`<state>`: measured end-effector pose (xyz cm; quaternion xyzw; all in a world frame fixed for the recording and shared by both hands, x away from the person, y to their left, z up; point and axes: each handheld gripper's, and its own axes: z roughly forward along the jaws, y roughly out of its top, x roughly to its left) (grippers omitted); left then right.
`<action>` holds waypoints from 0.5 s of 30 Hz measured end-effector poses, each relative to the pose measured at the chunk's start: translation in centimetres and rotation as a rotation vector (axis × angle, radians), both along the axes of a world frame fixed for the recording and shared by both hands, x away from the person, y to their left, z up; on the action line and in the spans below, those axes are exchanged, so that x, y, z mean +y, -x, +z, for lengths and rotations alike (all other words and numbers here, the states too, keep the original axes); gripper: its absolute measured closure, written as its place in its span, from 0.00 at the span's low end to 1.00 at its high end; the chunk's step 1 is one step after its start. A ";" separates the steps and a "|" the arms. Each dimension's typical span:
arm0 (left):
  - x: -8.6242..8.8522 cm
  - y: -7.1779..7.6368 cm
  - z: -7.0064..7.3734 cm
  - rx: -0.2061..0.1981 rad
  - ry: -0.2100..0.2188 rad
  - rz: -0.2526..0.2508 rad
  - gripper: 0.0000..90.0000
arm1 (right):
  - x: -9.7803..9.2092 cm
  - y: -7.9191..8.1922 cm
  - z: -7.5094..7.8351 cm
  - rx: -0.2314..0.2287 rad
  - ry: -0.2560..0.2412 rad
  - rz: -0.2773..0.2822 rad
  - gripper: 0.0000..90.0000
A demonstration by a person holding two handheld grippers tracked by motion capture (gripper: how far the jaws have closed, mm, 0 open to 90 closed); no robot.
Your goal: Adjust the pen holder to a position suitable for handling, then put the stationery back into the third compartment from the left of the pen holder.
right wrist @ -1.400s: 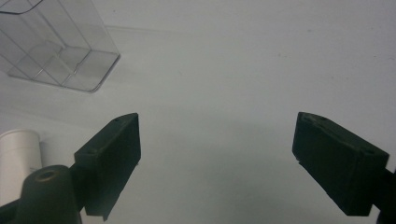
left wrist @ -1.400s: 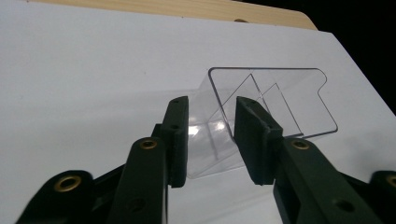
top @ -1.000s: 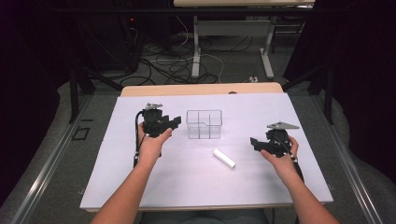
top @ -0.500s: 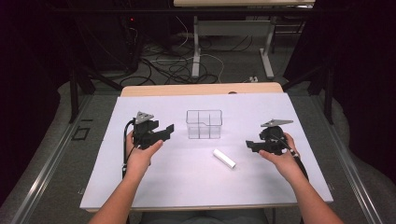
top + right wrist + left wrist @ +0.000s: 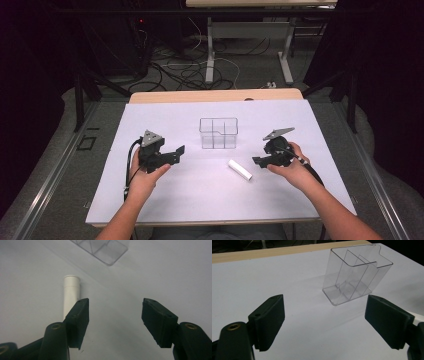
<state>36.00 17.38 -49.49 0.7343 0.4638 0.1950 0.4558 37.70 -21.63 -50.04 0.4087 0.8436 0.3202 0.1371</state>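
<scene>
White tube (image 5: pixel 240 170) lying flat on the desk (image 5: pixel 200 200), just in front of the clear box (image 5: pixel 218 133), slightly right of it. Right gripper (image 5: pixel 258 161) close beside the tube, jaws spread wide, empty, left jaw next to the tube in the right gripper view (image 5: pixel 71 292). Left gripper (image 5: pixel 179 150) spread wide too, holding nothing, pointed at the box (image 5: pixel 355 272), well apart from it.

Lower end of the white tube (image 5: pixel 71 293) hidden behind the left jaw of the right gripper (image 5: pixel 113 320). Beyond those jaws, clear box (image 5: pixel 101 247) cut off by the top edge.
</scene>
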 end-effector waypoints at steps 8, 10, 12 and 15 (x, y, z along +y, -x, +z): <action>0.1 0.3 -0.8 0.004 -0.004 -0.010 0.18 | 2.2 0.1 0.3 0.069 0.047 0.073 0.44; 0.1 0.3 -0.9 0.005 -0.005 -0.008 0.18 | 2.5 0.0 0.3 0.101 0.067 0.081 0.44; 0.1 0.3 -1.0 0.003 -0.007 -0.008 0.18 | 2.8 -0.1 0.3 0.123 0.084 0.089 0.47; 0.1 0.2 -1.1 0.010 -0.009 -0.006 0.18 | 3.1 -0.4 0.1 0.162 0.100 0.099 0.51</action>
